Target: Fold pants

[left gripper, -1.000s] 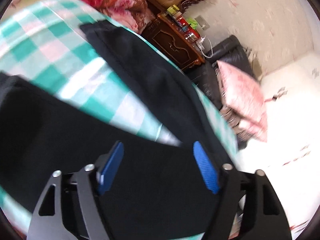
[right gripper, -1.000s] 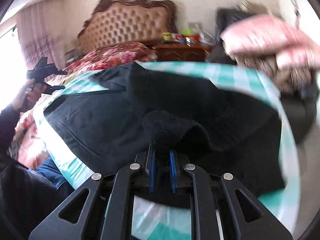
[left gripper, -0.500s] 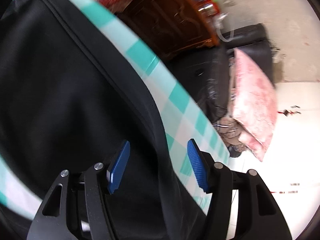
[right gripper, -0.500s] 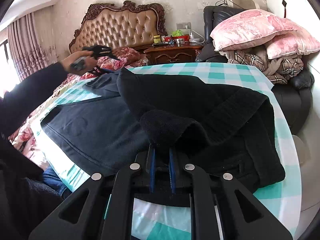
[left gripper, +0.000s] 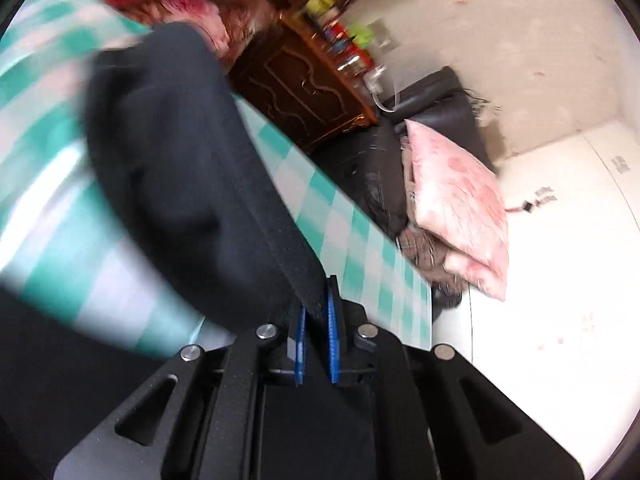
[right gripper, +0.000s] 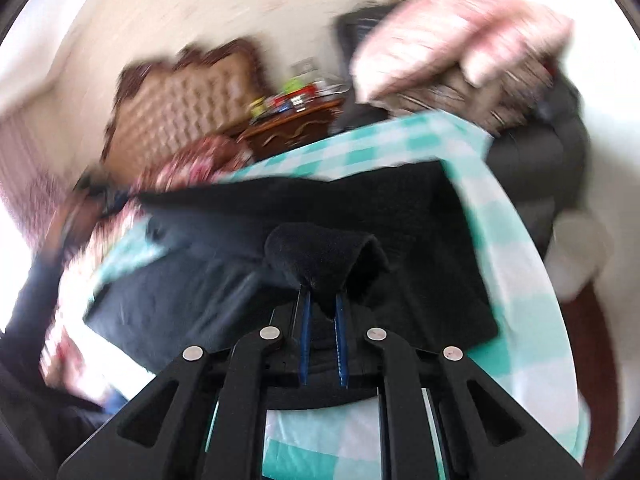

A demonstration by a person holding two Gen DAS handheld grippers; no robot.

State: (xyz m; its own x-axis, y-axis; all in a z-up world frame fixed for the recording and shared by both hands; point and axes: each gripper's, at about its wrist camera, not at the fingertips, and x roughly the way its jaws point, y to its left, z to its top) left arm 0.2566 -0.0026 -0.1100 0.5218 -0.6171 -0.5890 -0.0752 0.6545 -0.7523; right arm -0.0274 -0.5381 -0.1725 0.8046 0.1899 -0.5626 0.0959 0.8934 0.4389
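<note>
The black pants [left gripper: 180, 168] lie on a table with a teal and white checked cloth [left gripper: 332, 216]. My left gripper [left gripper: 316, 304] is shut on an edge band of the pants and holds that part up off the cloth. In the right wrist view the pants [right gripper: 420, 240] lie spread across the cloth [right gripper: 516, 272]. My right gripper [right gripper: 322, 300] is shut on a bunched fold of the pants. Both views are blurred by motion.
A dark wooden nightstand [left gripper: 304, 92] with small bottles stands past the table. A black armchair [left gripper: 432, 136] holds pink pillows [left gripper: 460, 196]. A tufted headboard [right gripper: 180, 104] and a red floral bedspread [right gripper: 192, 160] are at the back left. The person's arm [right gripper: 36, 288] is at left.
My left gripper was open over the pants and is now shut on their edge band, lifting it. My right gripper stays shut on its fold and has swung, blurring the view.
</note>
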